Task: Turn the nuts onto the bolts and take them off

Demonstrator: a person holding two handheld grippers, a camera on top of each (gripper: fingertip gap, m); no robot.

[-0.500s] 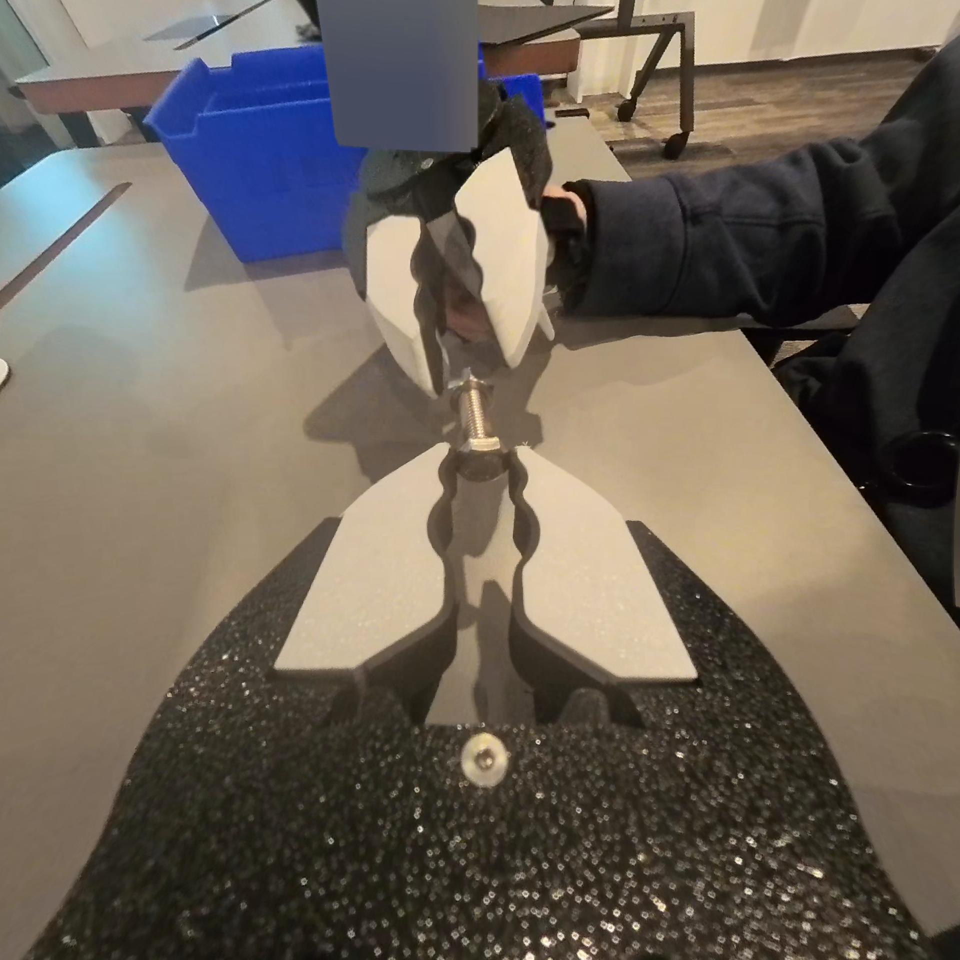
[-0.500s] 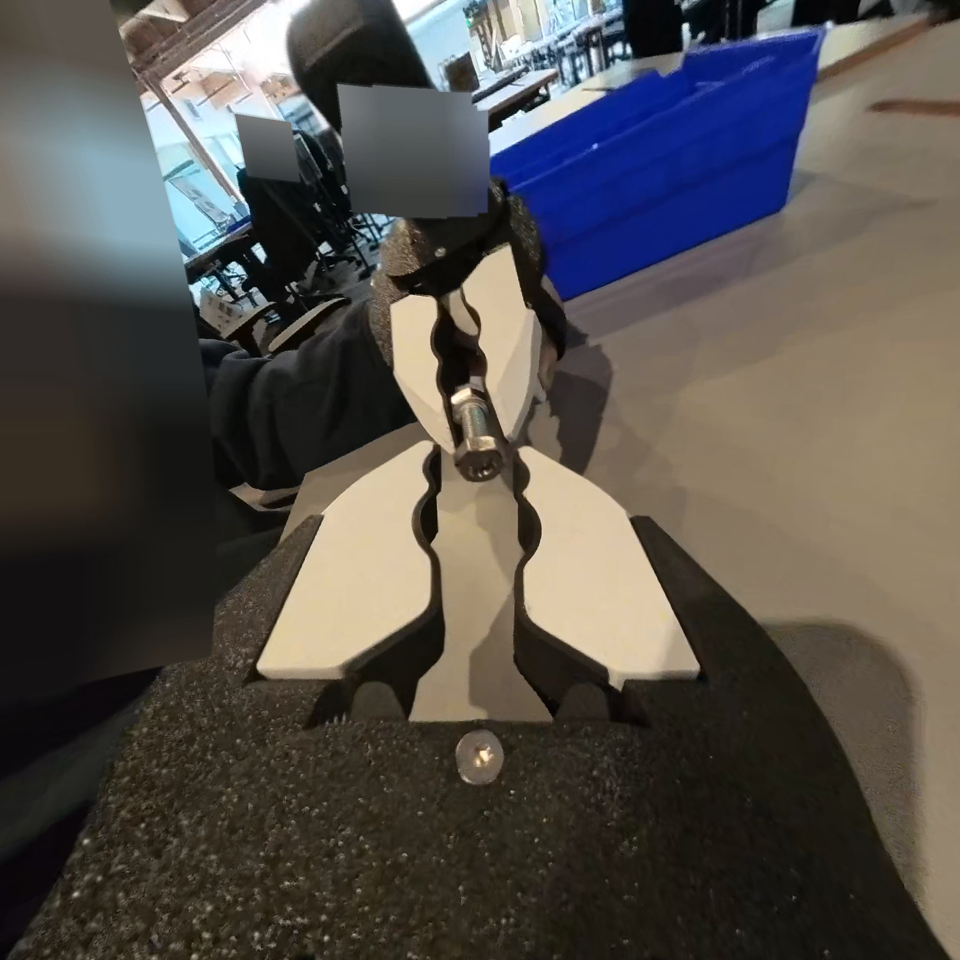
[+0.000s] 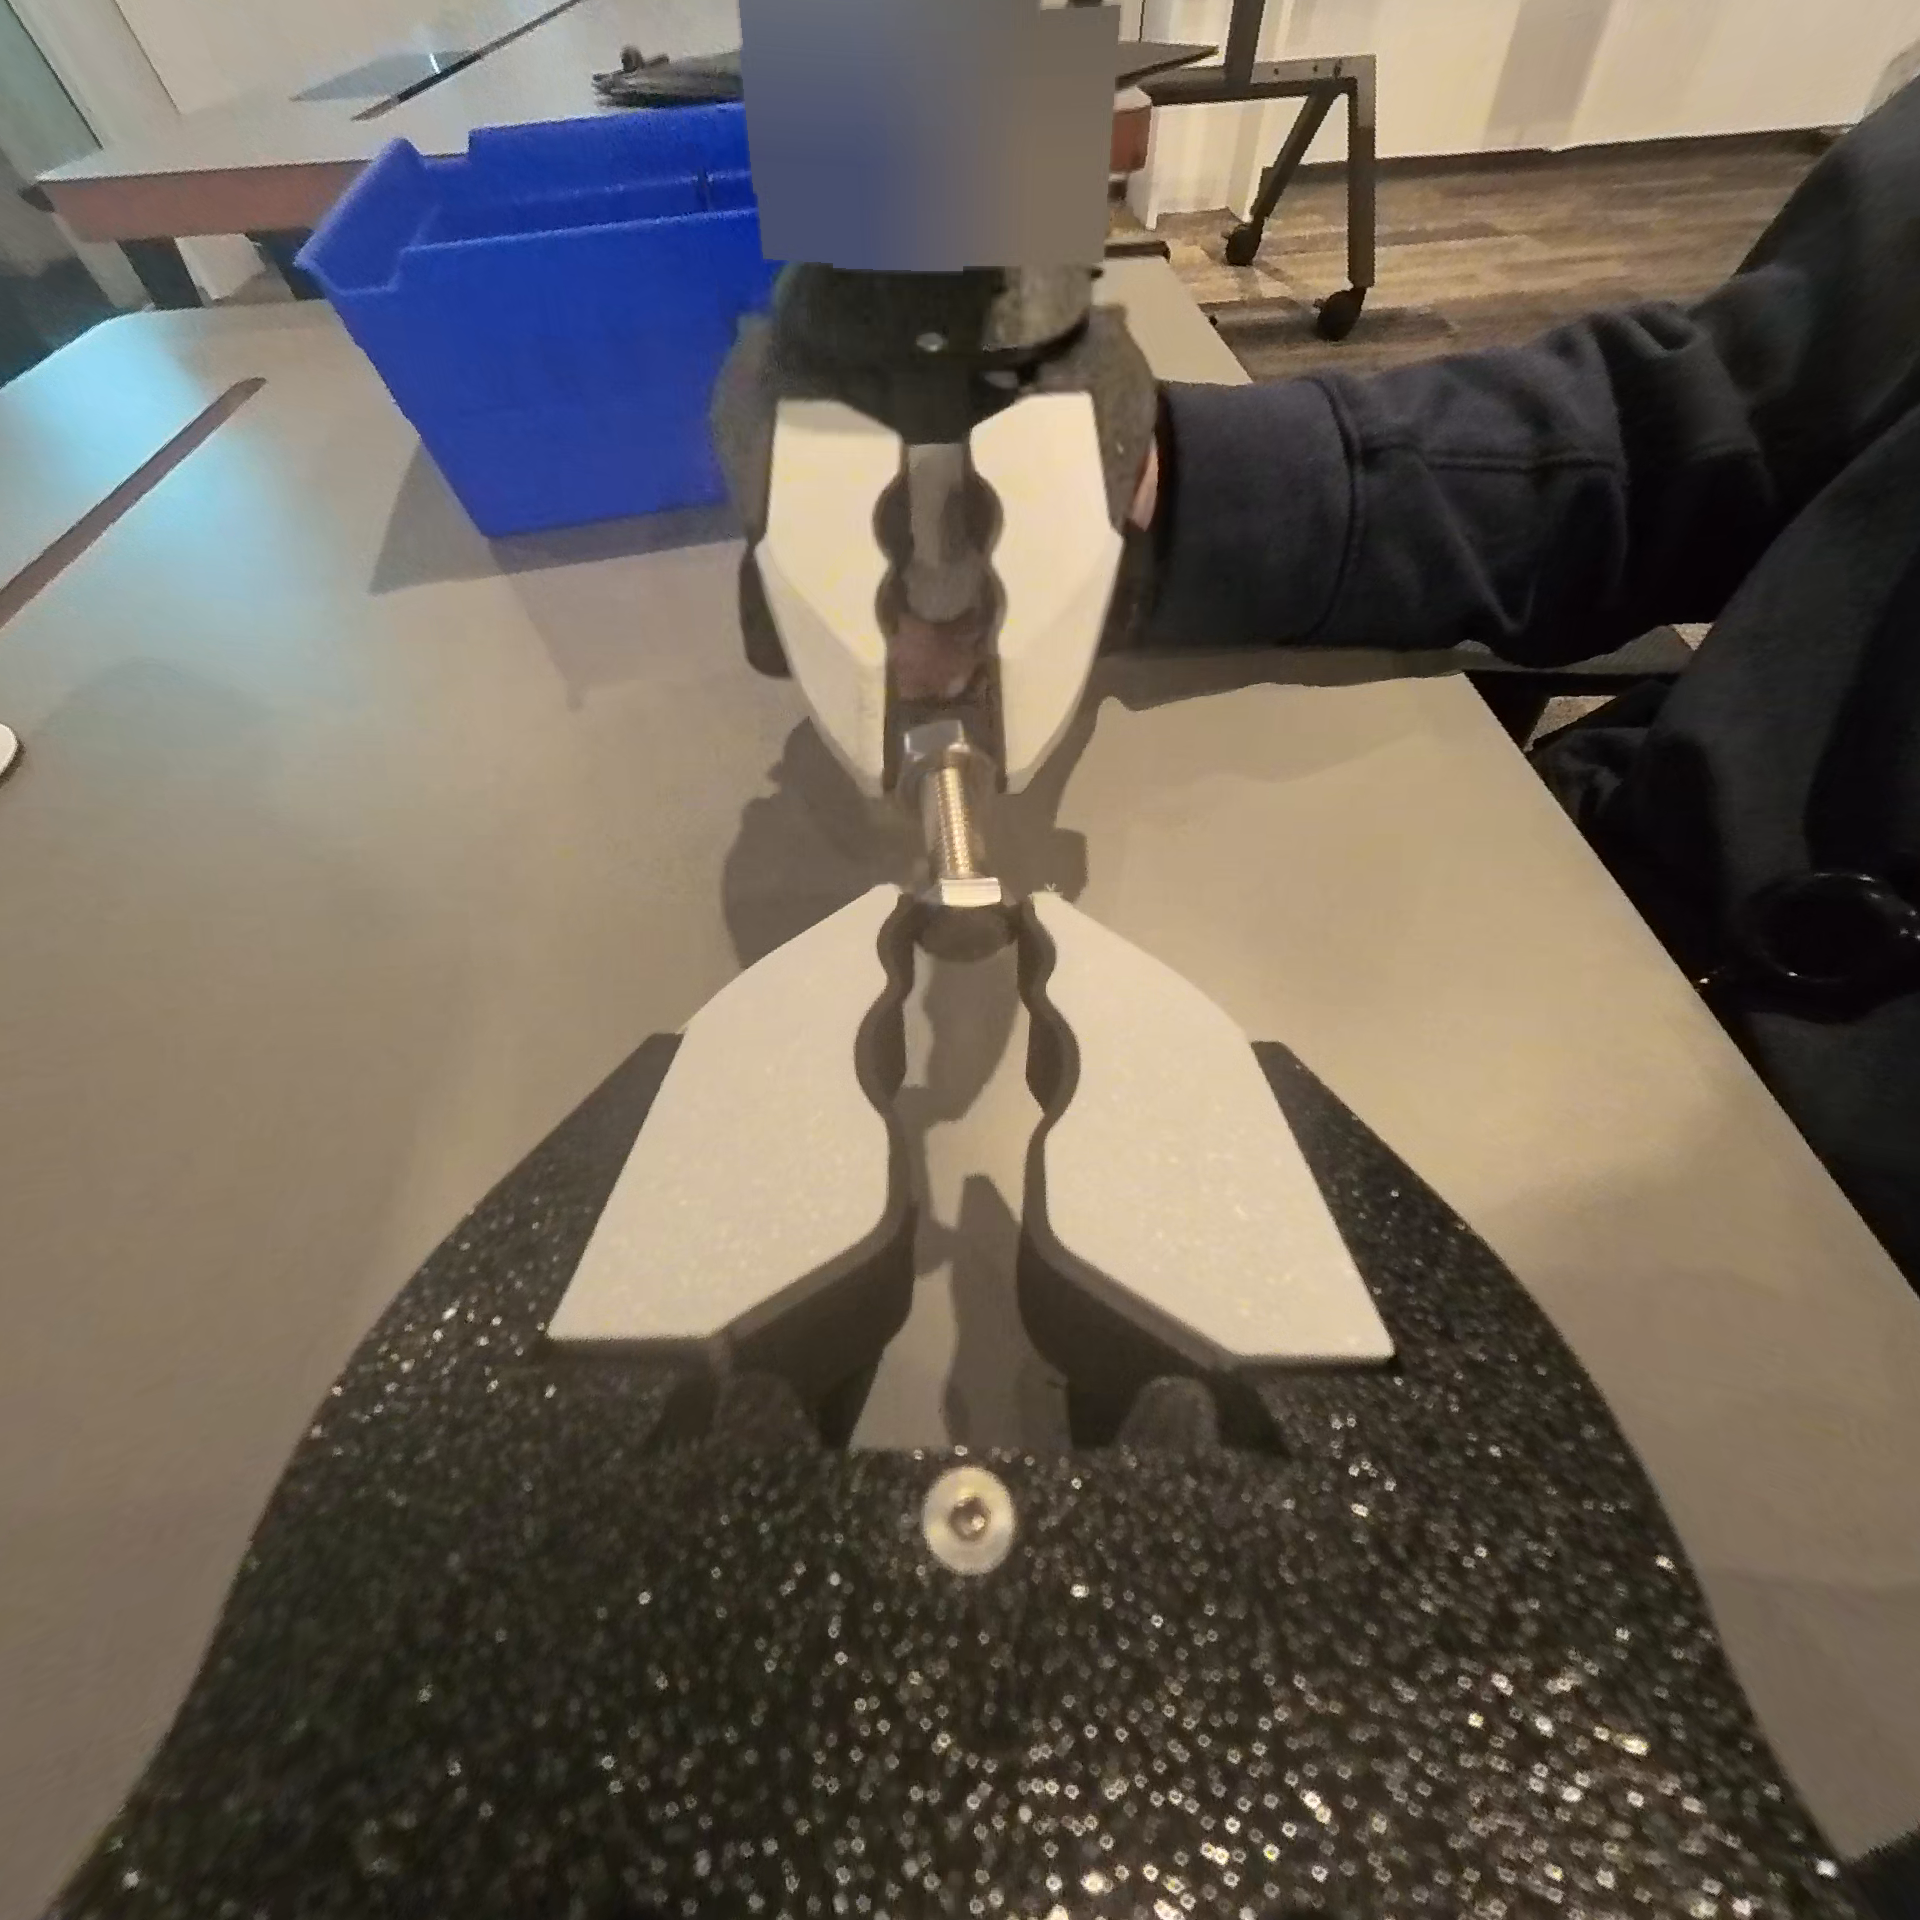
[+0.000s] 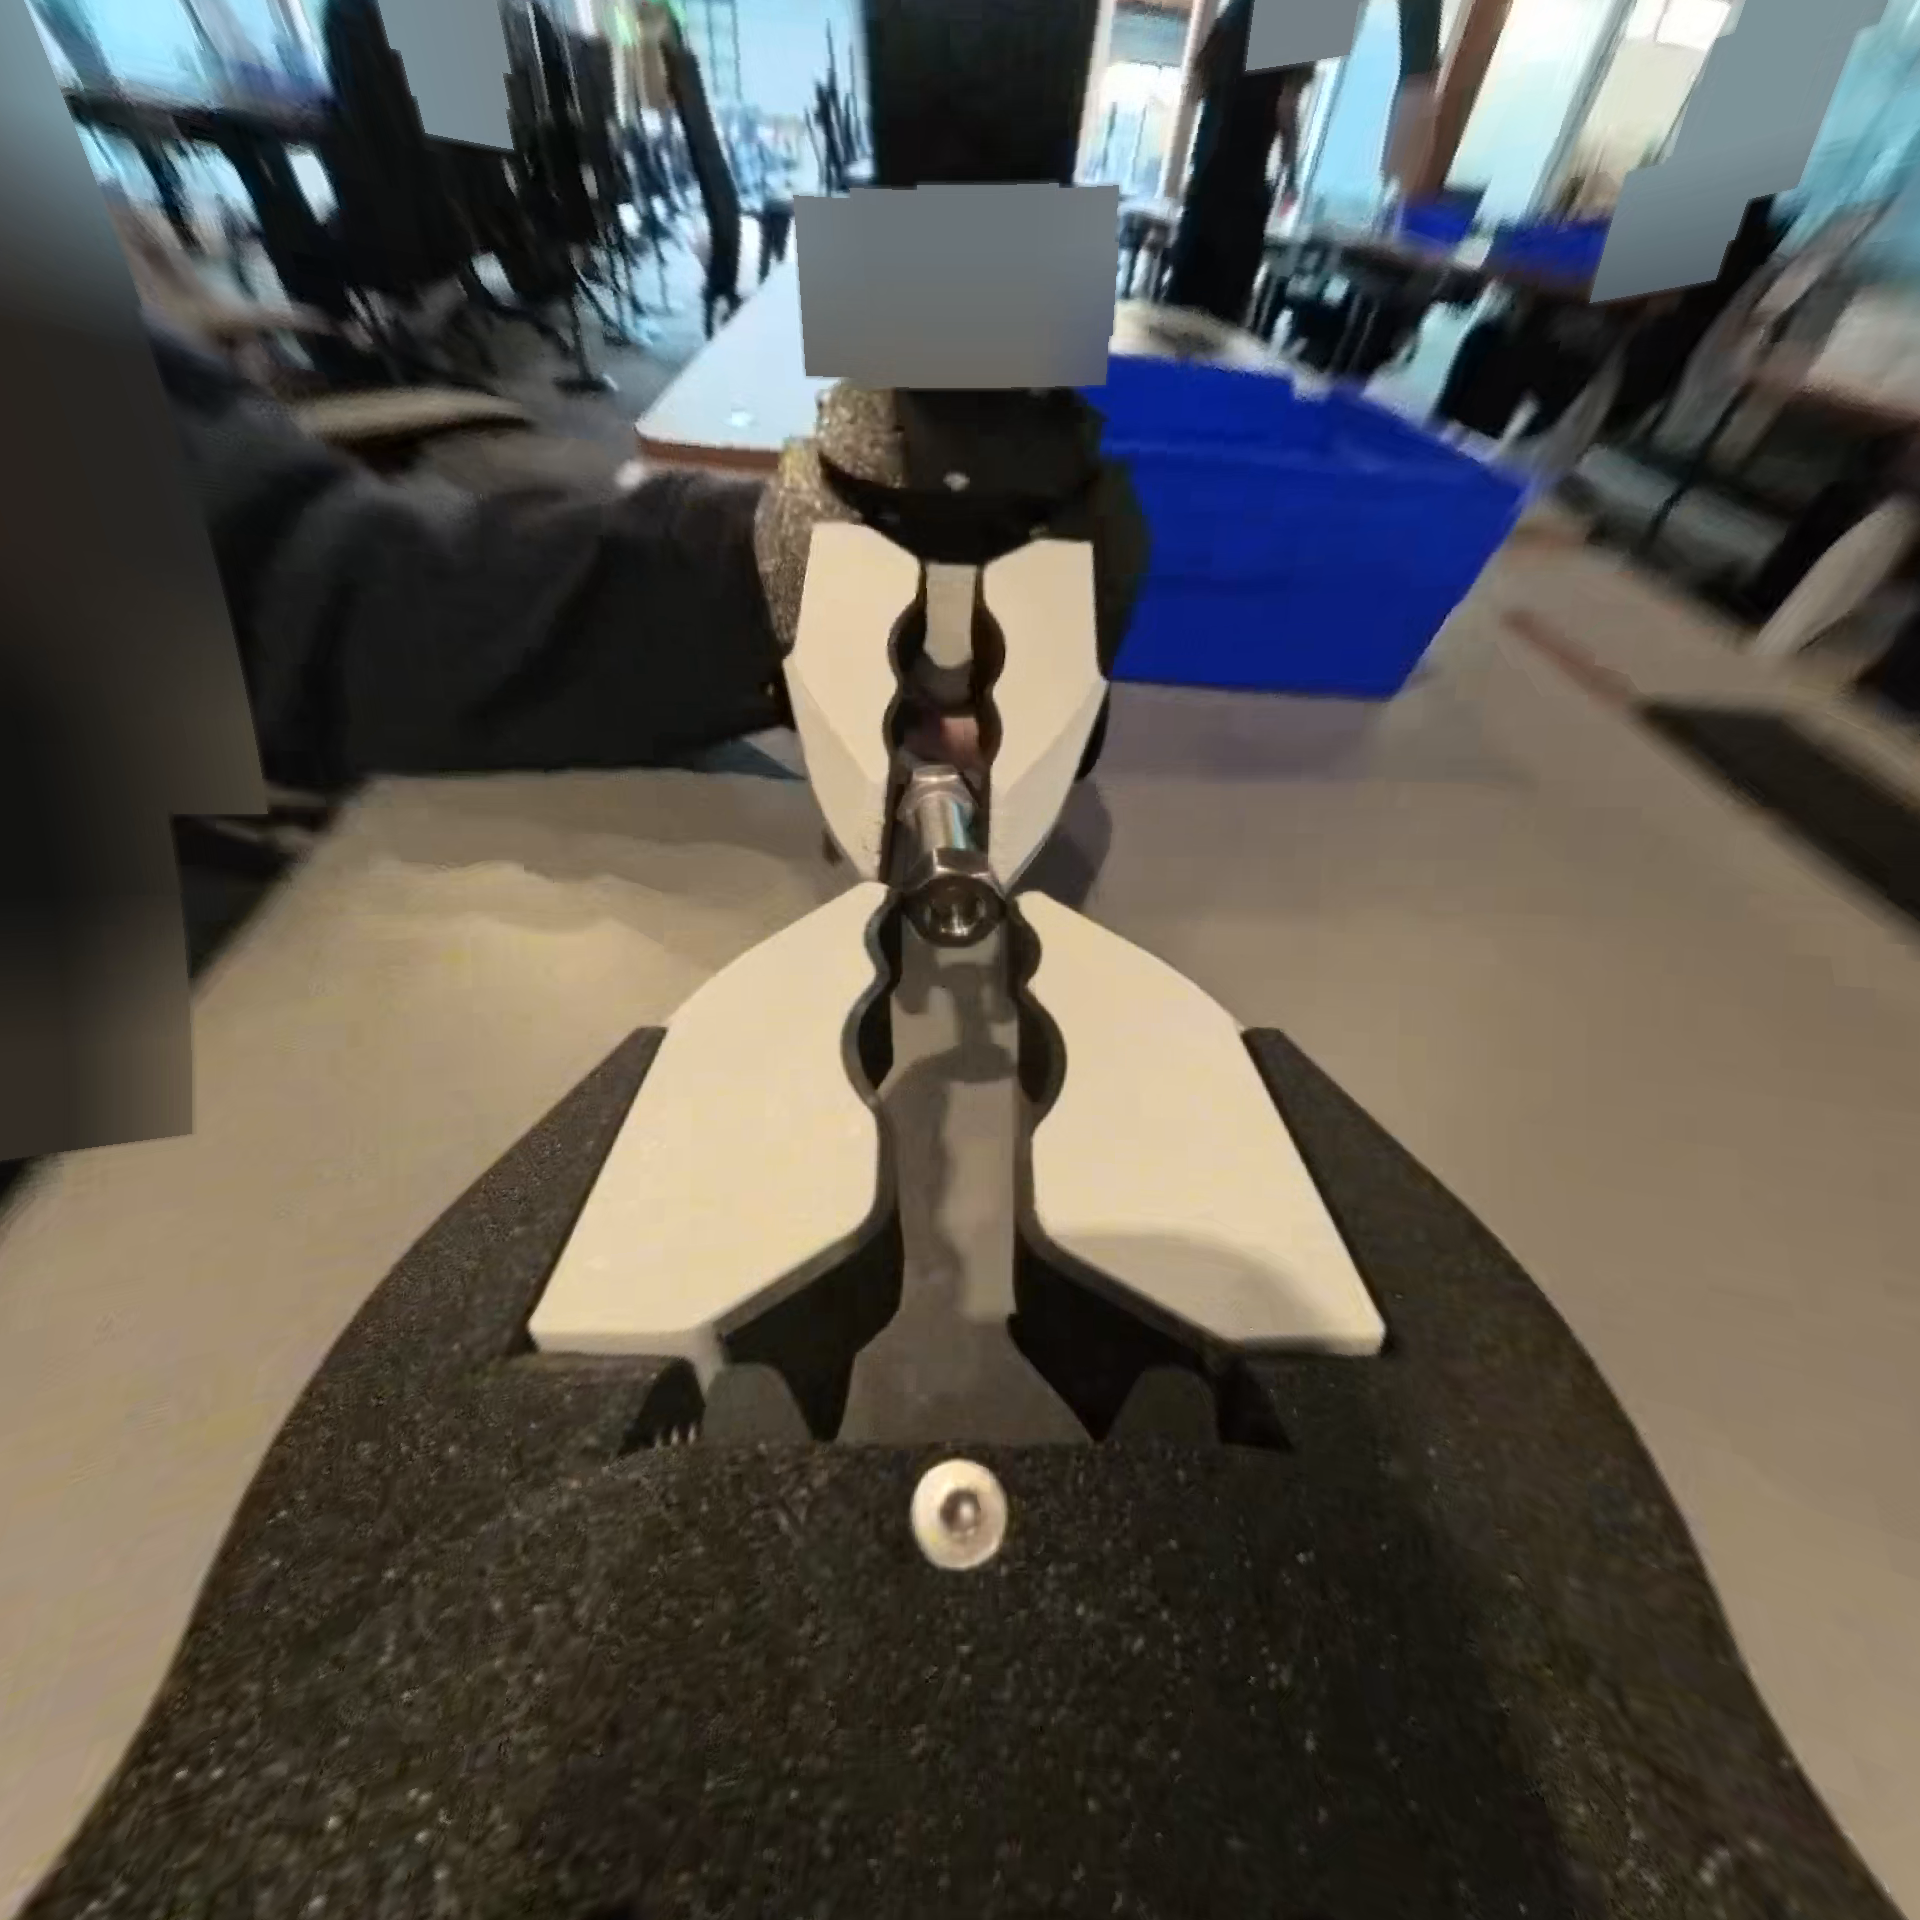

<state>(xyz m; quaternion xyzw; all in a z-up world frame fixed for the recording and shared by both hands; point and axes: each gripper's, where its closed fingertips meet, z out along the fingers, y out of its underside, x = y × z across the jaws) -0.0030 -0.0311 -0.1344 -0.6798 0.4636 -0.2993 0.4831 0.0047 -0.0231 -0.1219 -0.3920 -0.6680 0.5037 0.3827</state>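
Now left claw [image 3: 958,914] gripping bolt [image 3: 951,821], right claw [image 4: 951,904] gripping nut [image 4: 951,914]

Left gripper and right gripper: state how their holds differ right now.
1. The left gripper clamps the head end of the silver threaded bolt. The right gripper clamps the silver hex nut on its other end.
2. So the left gripper probably steadies, while the right gripper probably turns.

Shared: both are shut and meet tip to tip in line with the bolt, above the grey table.
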